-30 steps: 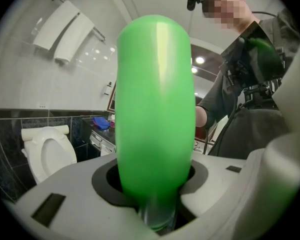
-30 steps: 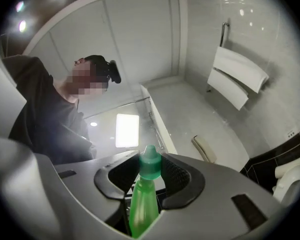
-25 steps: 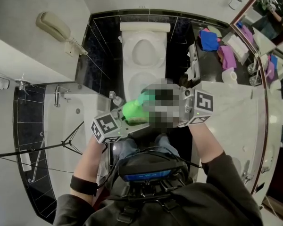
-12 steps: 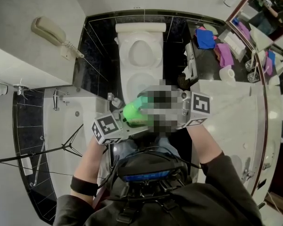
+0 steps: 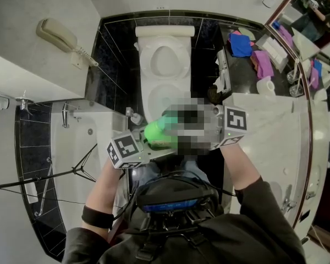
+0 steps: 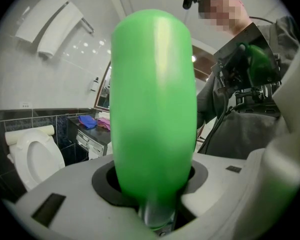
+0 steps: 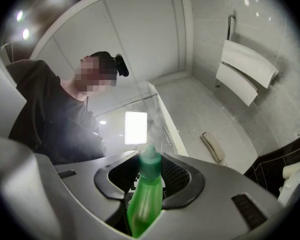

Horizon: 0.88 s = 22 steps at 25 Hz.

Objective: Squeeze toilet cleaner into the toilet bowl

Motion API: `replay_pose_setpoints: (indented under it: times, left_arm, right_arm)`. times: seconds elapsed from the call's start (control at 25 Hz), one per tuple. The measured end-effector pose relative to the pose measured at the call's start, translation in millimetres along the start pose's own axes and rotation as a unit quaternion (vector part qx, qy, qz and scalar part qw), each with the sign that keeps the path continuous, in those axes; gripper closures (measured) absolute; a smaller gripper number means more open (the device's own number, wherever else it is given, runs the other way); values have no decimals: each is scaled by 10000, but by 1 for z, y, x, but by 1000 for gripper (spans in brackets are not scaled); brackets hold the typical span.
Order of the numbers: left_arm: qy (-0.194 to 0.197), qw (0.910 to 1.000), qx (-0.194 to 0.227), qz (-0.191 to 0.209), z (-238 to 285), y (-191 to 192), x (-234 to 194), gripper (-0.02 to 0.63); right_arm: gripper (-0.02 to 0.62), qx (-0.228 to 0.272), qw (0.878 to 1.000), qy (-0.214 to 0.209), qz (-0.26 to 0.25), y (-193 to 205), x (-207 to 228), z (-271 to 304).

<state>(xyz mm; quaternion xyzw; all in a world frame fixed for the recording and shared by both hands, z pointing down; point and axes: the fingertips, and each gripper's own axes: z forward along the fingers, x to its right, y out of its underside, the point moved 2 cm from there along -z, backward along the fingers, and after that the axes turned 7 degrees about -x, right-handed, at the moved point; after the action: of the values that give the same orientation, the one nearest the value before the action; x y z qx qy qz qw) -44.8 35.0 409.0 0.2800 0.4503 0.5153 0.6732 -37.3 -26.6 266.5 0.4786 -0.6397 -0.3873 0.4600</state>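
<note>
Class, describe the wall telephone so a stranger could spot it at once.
Find the white toilet against black tiles. On the pale wall to its left hangs the telephone: a beige handset with a coiled cord, unlike the chrome fittings below.

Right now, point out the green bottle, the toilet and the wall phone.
green bottle (image 6: 152,104): left gripper view, middle of its body.
toilet (image 5: 147,59): head view, white surface left of the opening.
wall phone (image 5: 56,34): head view, middle of the handset.

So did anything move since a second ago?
Nothing really changed. The left claw and the right claw still grip the green bottle by the toilet, whose lid stays up.
</note>
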Motion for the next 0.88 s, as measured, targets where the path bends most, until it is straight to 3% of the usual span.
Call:
replay_pose_setpoints:
  times: [0.28, 0.52, 0.72, 0.8, 0.88]
  left_arm:
    - [232, 9997, 120, -38, 3, -7, 6, 416]
    - [-55, 9999, 151, 16, 4, -2, -3, 416]
    - [-819, 9966, -25, 47, 5, -1, -18, 416]
    - [-1397, 9901, -98, 100, 3, 1, -31, 416]
    - [-2097, 9774, -178, 205, -1, 6, -48, 416]
  right_arm:
    - [445, 87, 9999, 24, -113, 2, 0, 3]
    - [445, 21, 10000, 61, -24, 4, 2, 2]
    - [443, -53, 9990, 229, 378, 11, 8, 1]
    - [443, -149, 9974, 422, 566, 16, 15, 0]
    - [443, -277, 9951, 659, 678, 22, 22, -1]
